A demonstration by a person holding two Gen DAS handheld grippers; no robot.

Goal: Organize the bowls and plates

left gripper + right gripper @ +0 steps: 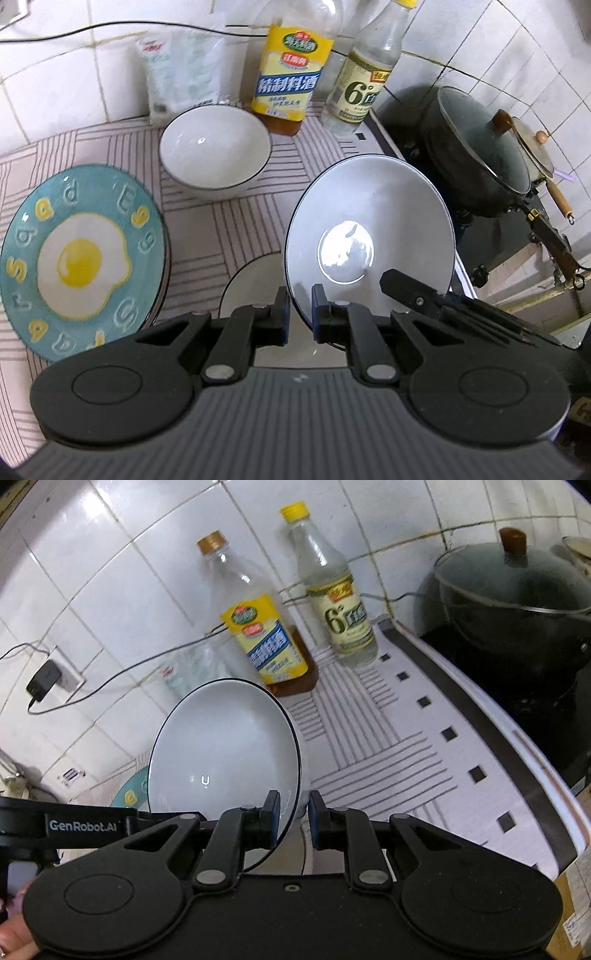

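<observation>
In the left wrist view my left gripper (300,317) is shut on the near rim of a white bowl (369,236) with a dark rim, tilted up above the striped mat (229,221). My right gripper's finger (410,291) pokes in at that bowl's right edge. A second white bowl (216,147) stands upright further back. A teal fried-egg plate (79,258) lies at the left. Another white dish edge (251,280) shows under the held bowl. In the right wrist view my right gripper (293,818) is shut on the rim of the tilted white bowl (221,753).
Two bottles (291,70) (365,74) and a white bag (184,66) stand against the tiled wall. A lidded black wok (480,155) sits on the stove at the right; it also shows in the right wrist view (517,602). A charger and cable (44,683) hang on the wall.
</observation>
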